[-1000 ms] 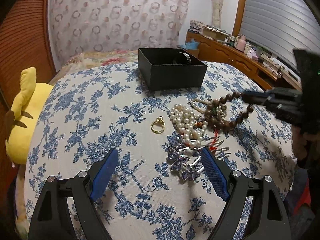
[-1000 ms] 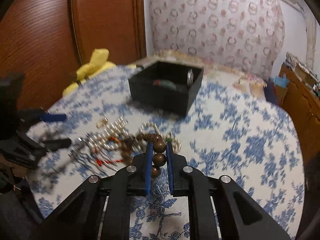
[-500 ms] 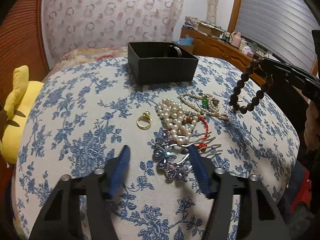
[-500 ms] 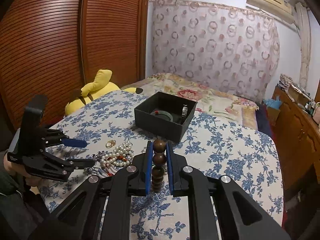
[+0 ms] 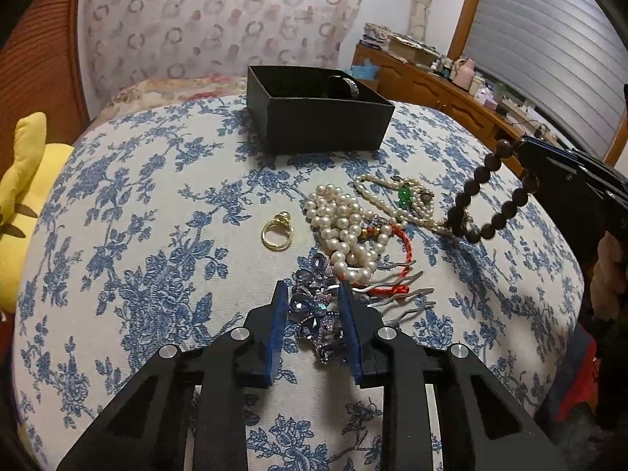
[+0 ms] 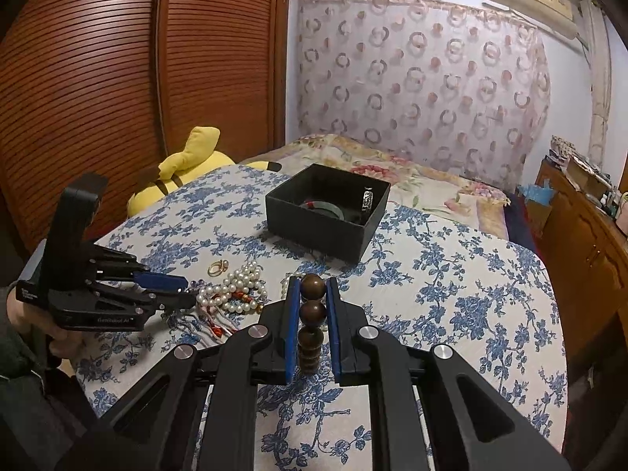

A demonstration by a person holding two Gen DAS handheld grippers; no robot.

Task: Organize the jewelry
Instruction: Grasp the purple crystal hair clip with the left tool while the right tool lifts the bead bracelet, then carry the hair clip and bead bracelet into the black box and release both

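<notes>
Left wrist view: our left claw (image 5: 310,306) sits low on the table (image 5: 117,204), its blue pads (image 5: 276,325) drawn in narrow around the hair comb (image 5: 314,314), a purple flowered piece with silver prongs pointing toward the right edge. We cannot tell whether the pads are already pinching it. Just beyond lie the pearls (image 5: 345,231), tangled with a red cord (image 5: 404,243), and a thinner necklace (image 5: 400,196) with a green stone. The ring (image 5: 276,231) lies apart, nearer the middle. The box (image 5: 320,117), black and open, stands at the far edge. Near the right edge our right claw (image 5: 518,149) holds the beads (image 5: 482,196), a loop of dark brown wooden balls hanging clear of the table.

Right wrist view: our right claw (image 6: 312,294) is clamped on the beads (image 6: 312,314), which hang in a column between its pads. The box (image 6: 327,216) stands ahead toward the far edge, with a green bangle (image 6: 322,208) and a silver band (image 6: 368,200) already inside. Our left claw (image 6: 176,292) is at the near left corner beside the pearls (image 6: 235,286).

We judge the step to be carrying the beads to the box. Next, the right claw must travel forward over the rim, then open. The comb looks likely to follow; its prongs may snag the cord.
</notes>
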